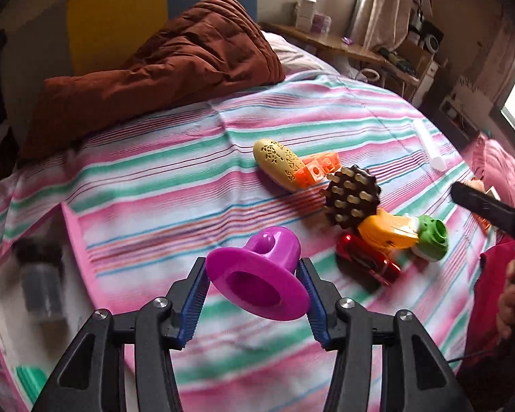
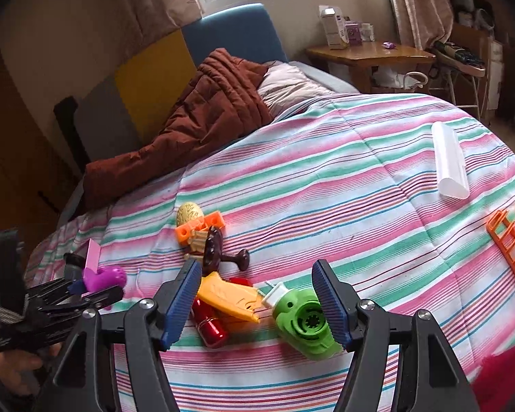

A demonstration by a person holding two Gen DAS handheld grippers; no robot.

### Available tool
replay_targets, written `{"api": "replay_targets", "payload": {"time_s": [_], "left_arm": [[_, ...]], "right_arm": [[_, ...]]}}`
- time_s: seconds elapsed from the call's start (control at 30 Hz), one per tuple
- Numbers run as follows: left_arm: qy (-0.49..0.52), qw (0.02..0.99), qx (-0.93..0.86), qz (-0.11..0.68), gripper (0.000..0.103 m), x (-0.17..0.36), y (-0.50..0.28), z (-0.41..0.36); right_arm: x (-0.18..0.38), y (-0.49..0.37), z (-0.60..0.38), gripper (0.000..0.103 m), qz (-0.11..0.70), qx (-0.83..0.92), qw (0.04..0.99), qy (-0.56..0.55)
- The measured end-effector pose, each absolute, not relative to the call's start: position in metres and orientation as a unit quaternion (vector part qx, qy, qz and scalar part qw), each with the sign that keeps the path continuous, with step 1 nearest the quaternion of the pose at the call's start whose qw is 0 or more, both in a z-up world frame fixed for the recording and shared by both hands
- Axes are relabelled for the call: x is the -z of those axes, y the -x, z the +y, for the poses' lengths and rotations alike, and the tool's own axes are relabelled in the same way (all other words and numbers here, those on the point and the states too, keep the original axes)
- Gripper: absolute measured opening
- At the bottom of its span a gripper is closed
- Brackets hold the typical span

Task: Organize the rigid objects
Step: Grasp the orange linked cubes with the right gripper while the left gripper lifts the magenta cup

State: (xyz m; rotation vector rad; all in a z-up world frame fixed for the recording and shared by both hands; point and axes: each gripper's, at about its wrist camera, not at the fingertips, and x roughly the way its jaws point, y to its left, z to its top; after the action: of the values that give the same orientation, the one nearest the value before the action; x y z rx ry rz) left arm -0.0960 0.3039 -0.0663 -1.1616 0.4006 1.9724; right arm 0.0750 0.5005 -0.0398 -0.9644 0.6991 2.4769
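- Pink bin [image 1: 72,240], far left of the left wrist view: blurred; only its rim and a dark cylindrical jar [image 1: 41,281] inside can be made out.
- Left gripper [image 1: 254,286]: blue ribbed pads clamped on a glossy purple funnel-shaped toy [image 1: 257,281], held above the striped bedspread [image 1: 161,185], flared rim toward the camera.
- Cluster on the bedspread, right of the purple toy: a tan perforated oval case [image 1: 278,164] touching an orange lattice block [image 1: 317,168]; a dark brown massage brush [image 1: 352,197] with pale pegs; an orange plastic piece [image 1: 386,231] lying over a shiny red cylinder [image 1: 369,264]; a green rounded toy [image 1: 432,240] with a circular opening.
- Right gripper [image 2: 257,304]: jaws wide apart, holding nothing; the green toy lies just inside the right pad [image 2: 329,302], and whether they touch cannot be told.
- White translucent tube [image 2: 449,164]: lying alone, well apart from the cluster.
- Orange grid tray [image 2: 513,247], right edge: cut off by the frame.
- Brown quilt [image 2: 202,116]: crumpled at the head of the bed.
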Motion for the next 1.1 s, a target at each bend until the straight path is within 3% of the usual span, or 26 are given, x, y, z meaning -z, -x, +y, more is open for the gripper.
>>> {"api": "replay_targets", "payload": {"time_s": [0.17,0.27,0.4,0.73,0.77,0.8,0.83,1.1], "left_arm": [[0.451,0.384,-0.796,0.123,0.053,0.050,0.083,0.269],[0.442,0.379,-0.806,0.112,0.053,0.042,0.074,0.248],[0.438,0.376,-0.811,0.093,0.053,0.033,0.067,0.226],[0.444,0.354,-0.822,0.041,0.053,0.025,0.067,0.177],[0.445,0.351,-0.823,0.037,0.053,0.025,0.068,0.174],[0.446,0.349,-0.823,0.034,0.053,0.025,0.069,0.172],[0.446,0.347,-0.824,0.034,0.053,0.025,0.068,0.170],[0.444,0.324,-0.836,0.009,0.053,0.027,0.063,0.145]], "right_arm": [[0.033,-0.040,0.489,0.069,0.213,-0.894,0.141,0.368],[0.033,-0.005,0.482,0.082,0.172,-0.897,0.104,0.393],[0.039,0.043,0.480,0.087,0.121,-0.889,0.067,0.436],[0.081,0.115,0.481,0.089,0.055,-0.837,0.037,0.543],[0.085,0.118,0.480,0.086,0.046,-0.834,0.042,0.548],[0.090,0.121,0.478,0.066,0.035,-0.829,0.044,0.556],[0.096,0.123,0.476,0.061,0.021,-0.821,0.049,0.569],[0.058,0.092,0.455,0.060,0.033,-0.867,0.049,0.496]]}}
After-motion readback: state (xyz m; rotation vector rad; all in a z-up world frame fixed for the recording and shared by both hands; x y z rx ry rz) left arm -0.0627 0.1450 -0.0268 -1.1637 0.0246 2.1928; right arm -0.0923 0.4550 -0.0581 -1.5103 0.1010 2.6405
